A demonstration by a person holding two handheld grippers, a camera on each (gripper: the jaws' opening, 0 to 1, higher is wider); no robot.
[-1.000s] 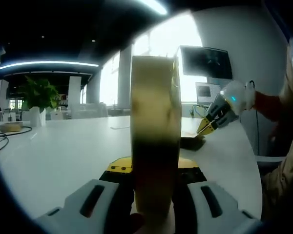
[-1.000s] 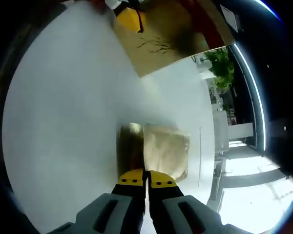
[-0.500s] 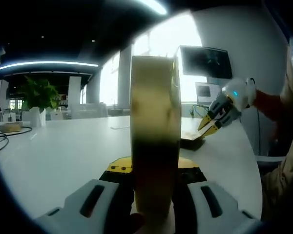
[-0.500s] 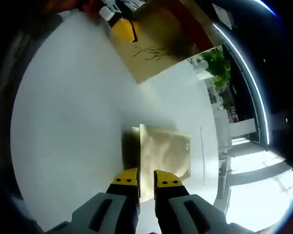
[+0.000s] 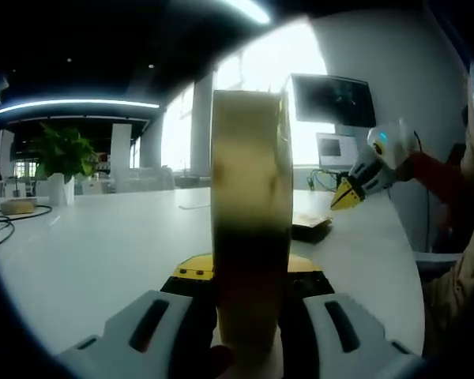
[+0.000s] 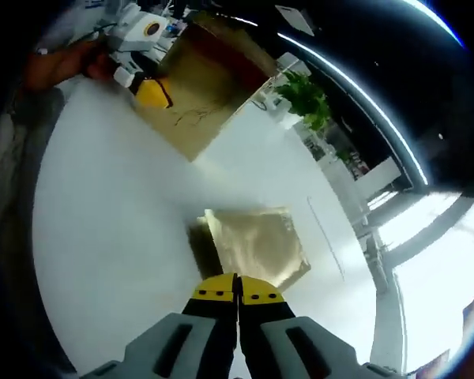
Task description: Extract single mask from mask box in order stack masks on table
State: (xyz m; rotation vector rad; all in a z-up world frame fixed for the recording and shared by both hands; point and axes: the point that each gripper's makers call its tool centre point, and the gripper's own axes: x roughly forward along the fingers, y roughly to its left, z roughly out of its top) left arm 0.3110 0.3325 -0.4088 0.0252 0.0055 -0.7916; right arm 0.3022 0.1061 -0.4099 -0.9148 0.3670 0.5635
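My left gripper is shut on the golden mask box, which stands upright and edge-on between the jaws. In the right gripper view the same box is seen at the top left, with the left gripper's yellow tips on it. A small stack of golden mask packets lies flat on the white table, just beyond my right gripper. That gripper is shut with nothing in it and hangs above the stack's near edge. The left gripper view has the right gripper raised over the stack.
A potted plant and cables sit at the table's far left. A dark monitor stands behind the stack. A person's red sleeve reaches in from the right. Bare tabletop spreads left of the box.
The right gripper opened over the stack half a second ago, then lifted away and shut empty. The left gripper and the box have not moved.
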